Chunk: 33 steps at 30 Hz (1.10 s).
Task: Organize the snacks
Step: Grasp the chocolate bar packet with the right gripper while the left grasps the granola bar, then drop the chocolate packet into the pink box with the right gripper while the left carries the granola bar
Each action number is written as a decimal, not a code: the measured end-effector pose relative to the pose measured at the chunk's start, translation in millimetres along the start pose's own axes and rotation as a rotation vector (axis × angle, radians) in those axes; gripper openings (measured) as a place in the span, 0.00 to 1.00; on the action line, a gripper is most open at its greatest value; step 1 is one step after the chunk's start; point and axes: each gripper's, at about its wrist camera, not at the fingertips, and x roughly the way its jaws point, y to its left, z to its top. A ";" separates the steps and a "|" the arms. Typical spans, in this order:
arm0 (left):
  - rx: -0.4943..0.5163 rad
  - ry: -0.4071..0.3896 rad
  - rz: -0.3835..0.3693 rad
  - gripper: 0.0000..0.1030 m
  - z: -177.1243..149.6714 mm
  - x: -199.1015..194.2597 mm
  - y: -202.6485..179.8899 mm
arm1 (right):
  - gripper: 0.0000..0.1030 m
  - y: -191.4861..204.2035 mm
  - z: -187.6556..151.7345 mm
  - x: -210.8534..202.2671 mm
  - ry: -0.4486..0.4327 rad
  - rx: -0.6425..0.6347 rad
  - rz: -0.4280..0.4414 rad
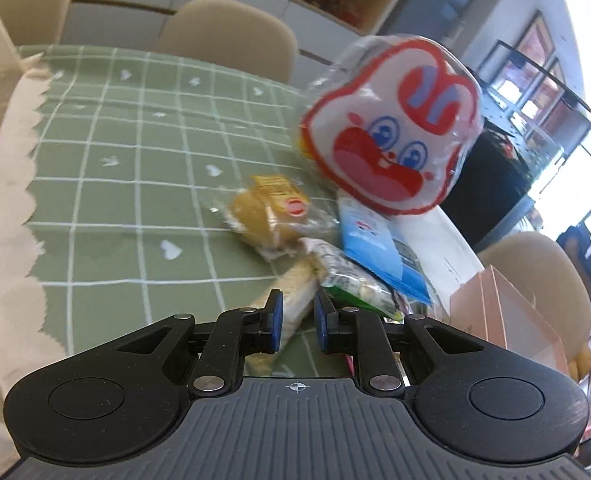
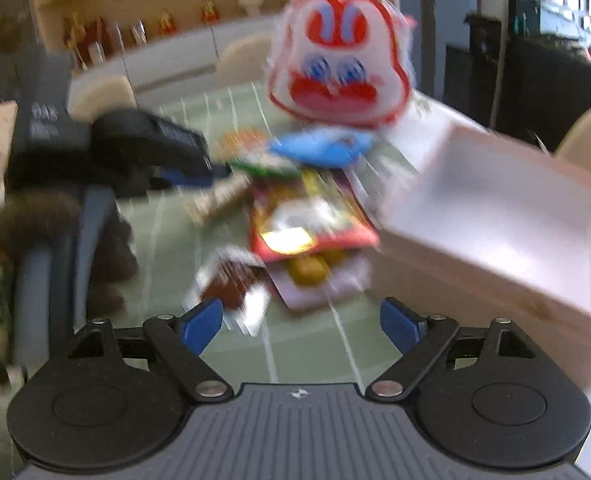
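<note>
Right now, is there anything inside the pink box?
No, the pink box shows only its bare inside, while the snacks lie beside it.
</note>
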 end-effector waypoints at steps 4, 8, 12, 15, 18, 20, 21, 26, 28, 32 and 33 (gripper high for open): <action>0.085 0.013 0.059 0.19 9.4 -19.4 3.9 | 0.58 20.2 13.8 30.8 0.014 -0.011 0.065; 0.192 0.050 0.081 0.19 28.6 -27.5 1.2 | 0.54 43.8 17.0 64.7 0.065 -0.058 0.031; 0.400 0.130 0.051 0.19 35.2 -2.6 -18.5 | 0.40 53.9 12.0 59.0 0.090 -0.117 0.015; 0.514 0.161 0.044 0.23 29.0 23.0 -30.6 | 0.40 38.0 -2.6 37.0 0.120 -0.109 0.019; 0.538 0.172 0.087 0.34 23.7 43.2 -37.2 | 0.40 14.4 -18.2 9.1 0.134 -0.105 -0.035; 0.548 0.171 0.105 0.36 21.2 51.1 -41.6 | 0.40 -6.5 -27.8 -7.4 0.146 -0.070 -0.068; 0.558 0.177 0.107 0.36 20.3 54.6 -43.7 | 0.40 -17.7 -32.7 -15.5 0.150 -0.047 -0.079; 0.536 0.207 0.123 0.38 21.5 65.4 -43.3 | 0.40 -56.5 -53.1 -43.0 0.142 0.047 -0.124; 0.533 0.215 0.127 0.36 20.3 64.0 -42.3 | 0.40 -60.5 -57.2 -48.9 0.130 0.059 -0.136; 0.501 0.240 0.113 0.33 7.3 41.0 -40.1 | 0.40 -60.4 -62.9 -53.3 0.114 0.051 -0.143; 0.492 0.240 0.114 0.32 0.2 31.7 -38.6 | 0.40 -61.0 -64.3 -54.4 0.109 0.048 -0.141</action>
